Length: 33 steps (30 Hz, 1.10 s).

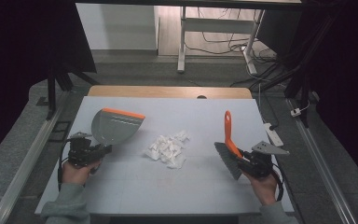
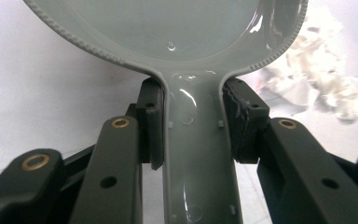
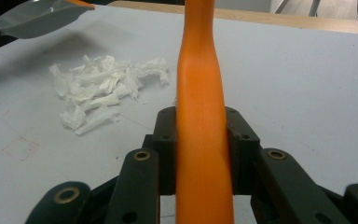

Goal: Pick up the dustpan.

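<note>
Dustpan (image 1: 114,126) and brush (image 1: 228,140) held beside paper scraps (image 1: 168,148).

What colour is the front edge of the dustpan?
Orange, on a grey dustpan; the high view shows it best.

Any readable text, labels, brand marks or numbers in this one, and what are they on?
None can be read.
The grey dustpan shows no print, only small moulded bumps on its handle in the left gripper view.
The orange brush handle is plain.
The shredded white paper bears no lettering.
Faint reddish marks on the table are too faint to read.
</note>
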Tool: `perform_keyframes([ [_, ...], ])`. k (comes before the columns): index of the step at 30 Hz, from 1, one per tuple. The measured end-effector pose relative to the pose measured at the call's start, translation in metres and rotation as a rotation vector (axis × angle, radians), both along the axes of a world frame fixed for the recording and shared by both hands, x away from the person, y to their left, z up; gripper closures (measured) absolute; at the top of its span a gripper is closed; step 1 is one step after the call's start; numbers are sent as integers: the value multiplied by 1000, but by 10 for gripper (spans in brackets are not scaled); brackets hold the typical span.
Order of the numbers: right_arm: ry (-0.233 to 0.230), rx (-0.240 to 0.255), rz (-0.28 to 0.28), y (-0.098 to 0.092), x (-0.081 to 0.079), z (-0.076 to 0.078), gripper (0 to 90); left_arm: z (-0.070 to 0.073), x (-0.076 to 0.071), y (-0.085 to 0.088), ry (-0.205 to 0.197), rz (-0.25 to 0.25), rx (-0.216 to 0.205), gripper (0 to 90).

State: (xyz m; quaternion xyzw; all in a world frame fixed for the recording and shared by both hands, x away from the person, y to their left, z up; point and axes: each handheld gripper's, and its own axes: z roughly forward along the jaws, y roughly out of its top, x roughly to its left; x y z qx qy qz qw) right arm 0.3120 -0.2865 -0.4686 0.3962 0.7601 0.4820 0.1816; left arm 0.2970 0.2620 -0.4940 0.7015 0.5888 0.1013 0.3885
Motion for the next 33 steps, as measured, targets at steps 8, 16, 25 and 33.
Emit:
perform_keyframes([
  [8, -4, 7, -3, 0, 2, 0, 701, 9, -5, 7, -54, -47, -30, 621],
  [16, -6, 16, 1, 1, 4, 0, 701, 17, -12, 12, -96, -86, -19, 621],
  [25, -1, 10, 5, 5, 6, 0, 701, 26, -20, 19, -133, -122, -22, 621],
  [33, -2, 14, 7, 3, 3, -1, 701, 38, -29, 13, -154, -189, 11, 622],
])
